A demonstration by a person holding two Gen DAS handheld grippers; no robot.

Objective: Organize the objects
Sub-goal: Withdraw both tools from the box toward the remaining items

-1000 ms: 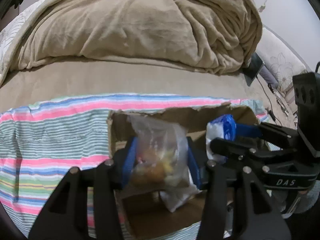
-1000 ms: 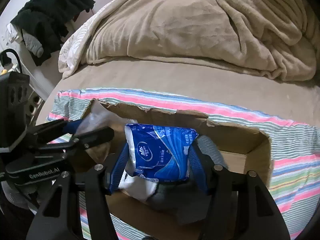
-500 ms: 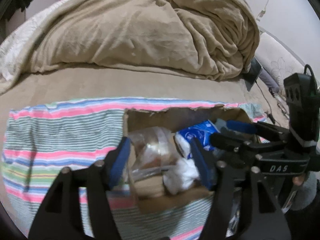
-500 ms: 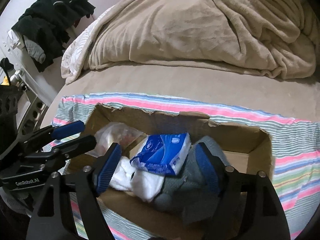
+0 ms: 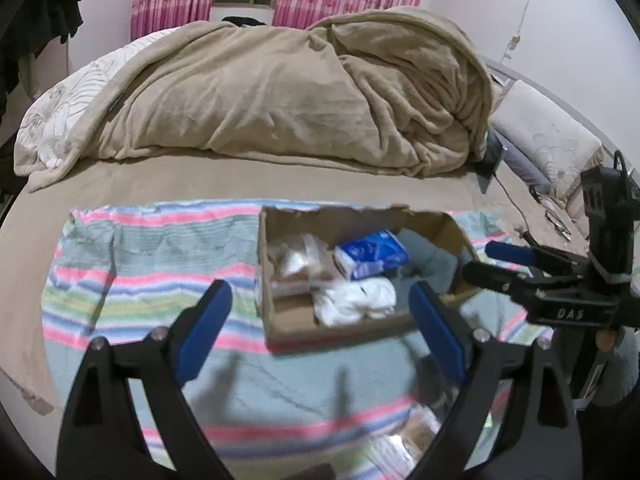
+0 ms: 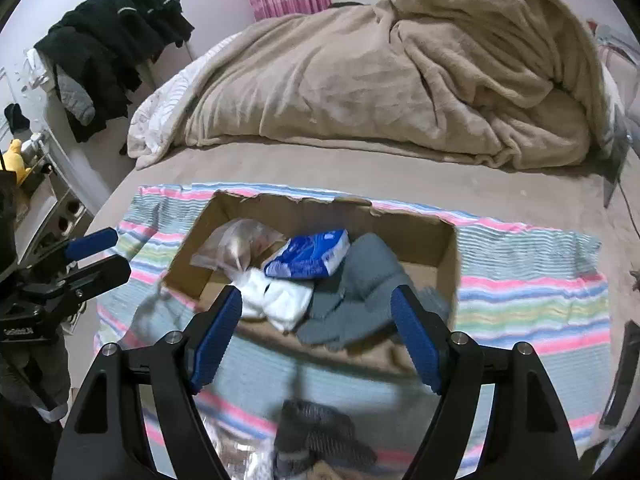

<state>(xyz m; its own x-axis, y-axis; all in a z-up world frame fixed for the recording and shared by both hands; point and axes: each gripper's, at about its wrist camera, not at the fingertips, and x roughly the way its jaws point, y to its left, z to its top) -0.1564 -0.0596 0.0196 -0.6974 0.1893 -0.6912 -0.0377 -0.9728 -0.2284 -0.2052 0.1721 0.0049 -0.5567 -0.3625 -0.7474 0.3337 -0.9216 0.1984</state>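
Both grippers hang spread wide and empty above the striped cloth, in front of the filled cardboard box.

Left gripper (image 5: pixel 320 332) has its blue-padded jaws far apart with nothing between them; the right gripper (image 6: pixel 316 332) is equally wide and grips nothing. On the bed, the cardboard box (image 6: pixel 436 248) sits on a striped cloth (image 6: pixel 532 292). Inside it, a clear plastic bag (image 6: pixel 236 246) lies at the left end, a blue tissue pack (image 6: pixel 308 256) rests in the middle, leaning on white socks (image 6: pixel 280 300), and a grey knitted garment (image 6: pixel 360 292) spills over the near wall at the right. A beige blanket (image 5: pixel 300 92) is heaped beyond the box.
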